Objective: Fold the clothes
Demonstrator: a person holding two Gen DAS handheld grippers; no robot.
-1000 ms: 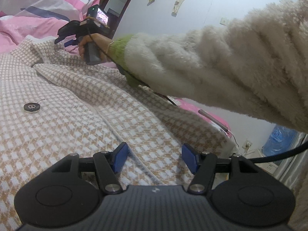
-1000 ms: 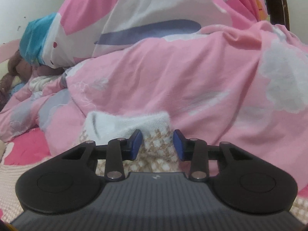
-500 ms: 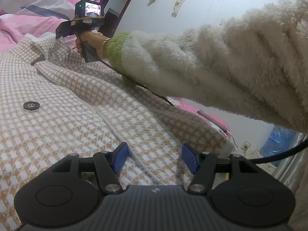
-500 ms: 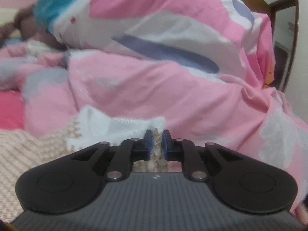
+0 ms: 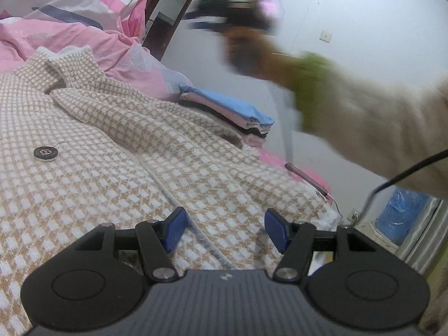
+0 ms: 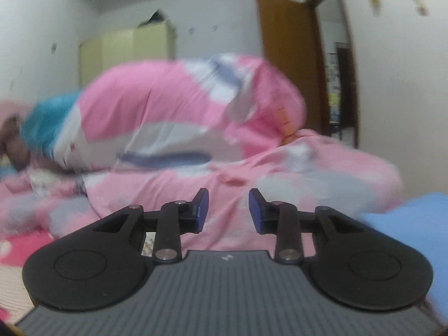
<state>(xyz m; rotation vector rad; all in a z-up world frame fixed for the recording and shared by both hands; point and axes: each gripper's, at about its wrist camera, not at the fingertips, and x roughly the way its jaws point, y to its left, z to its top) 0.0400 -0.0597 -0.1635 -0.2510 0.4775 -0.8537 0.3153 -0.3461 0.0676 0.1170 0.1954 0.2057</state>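
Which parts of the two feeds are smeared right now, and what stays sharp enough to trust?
Left wrist view: the checked sweater and its button are crisp; the sleeve and the right hand-held gripper are motion-smeared.
Right wrist view: the pink duvet and door are blurred throughout; only the gripper's own fingers look sharp.

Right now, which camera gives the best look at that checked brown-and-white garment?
The left wrist view: the checked garment spreads across the bed, collar, sleeve and round button sharp. The right wrist view is blurred, showing only a scrap of it under the right gripper.
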